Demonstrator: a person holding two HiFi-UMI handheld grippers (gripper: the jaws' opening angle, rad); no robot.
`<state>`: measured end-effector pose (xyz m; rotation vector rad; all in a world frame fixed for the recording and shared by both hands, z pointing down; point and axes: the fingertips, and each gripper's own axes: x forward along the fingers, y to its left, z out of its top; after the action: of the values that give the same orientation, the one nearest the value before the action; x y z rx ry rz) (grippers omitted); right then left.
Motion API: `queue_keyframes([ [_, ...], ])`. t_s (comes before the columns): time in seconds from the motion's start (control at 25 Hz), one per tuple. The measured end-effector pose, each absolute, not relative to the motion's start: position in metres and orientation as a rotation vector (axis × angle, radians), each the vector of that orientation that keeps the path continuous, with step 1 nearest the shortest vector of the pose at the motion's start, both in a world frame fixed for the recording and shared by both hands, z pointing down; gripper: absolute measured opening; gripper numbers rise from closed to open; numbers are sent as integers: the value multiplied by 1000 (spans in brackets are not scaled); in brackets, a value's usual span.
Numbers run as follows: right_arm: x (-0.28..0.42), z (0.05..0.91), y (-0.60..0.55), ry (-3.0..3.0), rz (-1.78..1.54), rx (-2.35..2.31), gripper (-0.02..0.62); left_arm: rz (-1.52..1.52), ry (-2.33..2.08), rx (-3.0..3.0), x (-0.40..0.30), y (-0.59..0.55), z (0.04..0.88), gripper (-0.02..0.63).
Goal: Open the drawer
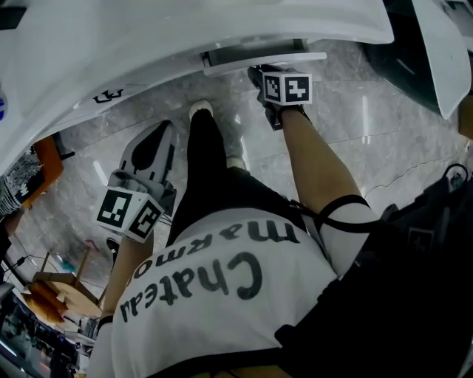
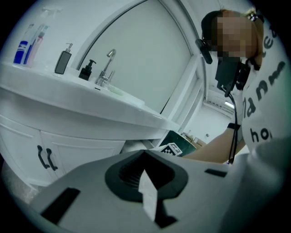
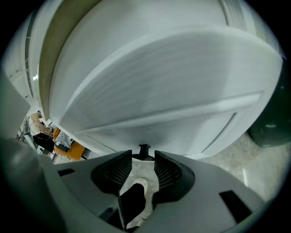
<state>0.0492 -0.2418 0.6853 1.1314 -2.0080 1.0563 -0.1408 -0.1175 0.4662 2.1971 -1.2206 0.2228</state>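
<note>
Jaws spread for the black drawer handle (image 3: 144, 149), the right gripper (image 3: 143, 158) hovers before it; the left gripper (image 2: 144, 159) hangs back, clenched.

White drawer (image 1: 259, 62) with a black handle (image 3: 144, 150), partly pulled out beneath the sink counter (image 1: 222, 22).

- A bathroom setting is indicated.
- A white washbasin counter (image 2: 68, 98) with a tap (image 2: 108, 68), soap dispensers (image 2: 63, 61) and an arched mirror (image 2: 145, 54) is observed.
- A marble-pattern floor (image 1: 355, 125) is noted.
</note>
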Motion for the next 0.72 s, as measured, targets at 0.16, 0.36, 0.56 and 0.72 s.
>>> queue_keyframes([
  [0.16, 51, 687, -232, -2011, 1081, 1124, 161, 222, -1213, 2200, -138, -116, 466, 8],
  [0.36, 53, 689, -213, -2012, 1084, 1105, 161, 226, -1206, 2198, -134, -109, 469, 8],
  [0.56, 59, 688, -202, -2023, 1087, 1096, 161, 227, -1196, 2218, -124, -104, 465, 8],
  [0.72, 60, 689, -196, -2019, 1092, 1081, 161, 234, -1193, 2215, -123, -99, 466, 8],
])
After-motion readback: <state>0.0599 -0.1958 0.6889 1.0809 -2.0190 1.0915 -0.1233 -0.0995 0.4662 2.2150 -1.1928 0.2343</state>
